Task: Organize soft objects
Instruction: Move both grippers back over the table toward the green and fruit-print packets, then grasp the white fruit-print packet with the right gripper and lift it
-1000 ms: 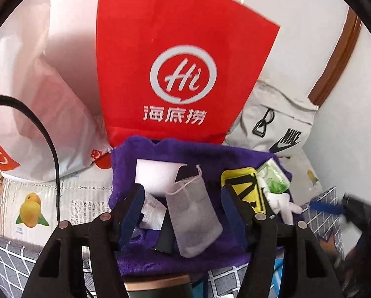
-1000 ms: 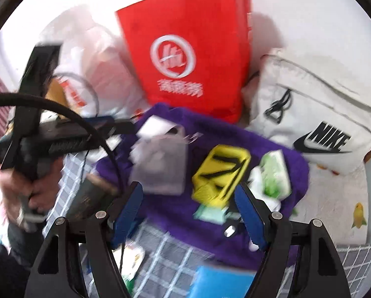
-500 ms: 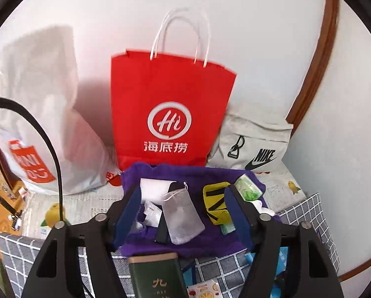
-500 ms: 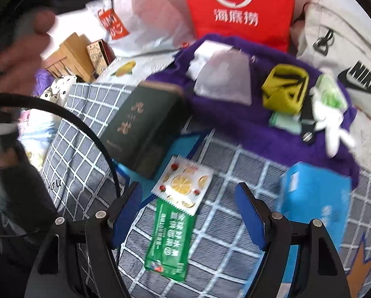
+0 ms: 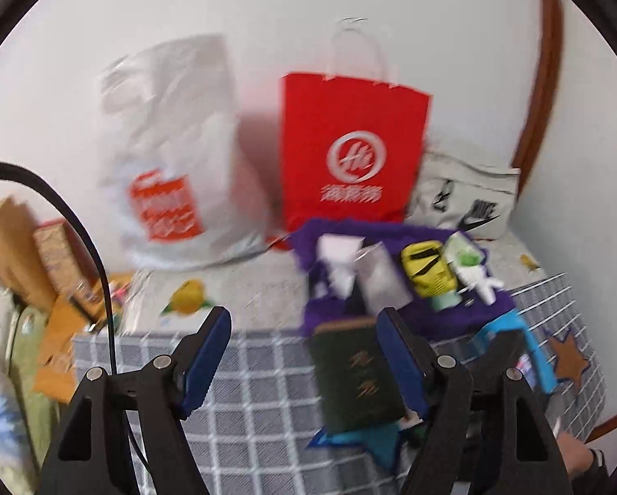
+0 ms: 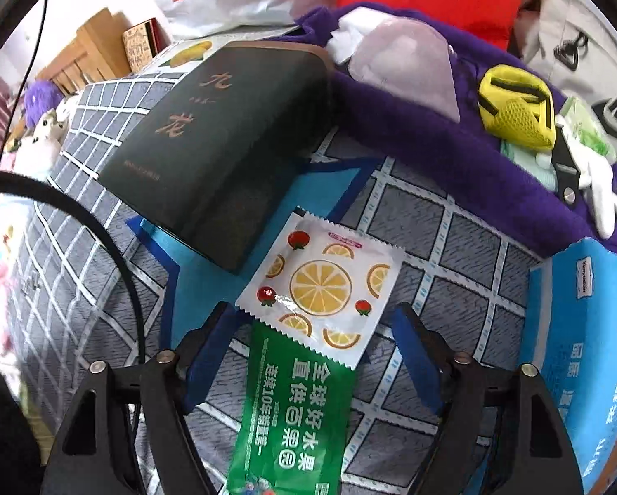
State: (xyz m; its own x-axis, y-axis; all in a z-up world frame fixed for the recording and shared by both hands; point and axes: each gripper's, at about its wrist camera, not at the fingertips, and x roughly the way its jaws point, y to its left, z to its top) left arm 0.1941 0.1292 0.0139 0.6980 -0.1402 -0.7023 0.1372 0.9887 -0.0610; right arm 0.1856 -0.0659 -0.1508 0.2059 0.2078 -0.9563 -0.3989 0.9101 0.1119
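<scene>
A purple towel (image 6: 452,136) lies on the checked bedspread with a grey mesh pouch (image 6: 407,66), a yellow pouch (image 6: 518,107), a green tissue pack (image 6: 589,128) and a white plush toy (image 6: 601,189) on it. It also shows in the left wrist view (image 5: 452,317). My right gripper (image 6: 312,326) is open low over a white lemon-print sachet (image 6: 320,280) and a green packet (image 6: 291,408). My left gripper (image 5: 304,330) is open and empty, high above the bedspread, left of a dark green box (image 5: 358,375).
The dark green box (image 6: 221,132) rests on a blue sheet. A light blue tissue box (image 6: 585,338) lies at the right. A red paper bag (image 5: 349,156), a white plastic bag (image 5: 168,156) and a grey Nike bag (image 5: 469,198) stand against the wall.
The left gripper pulled back and swung left, so the towel now sits to the right. The right gripper dropped closer to the sachet and green packet. Both stay open.
</scene>
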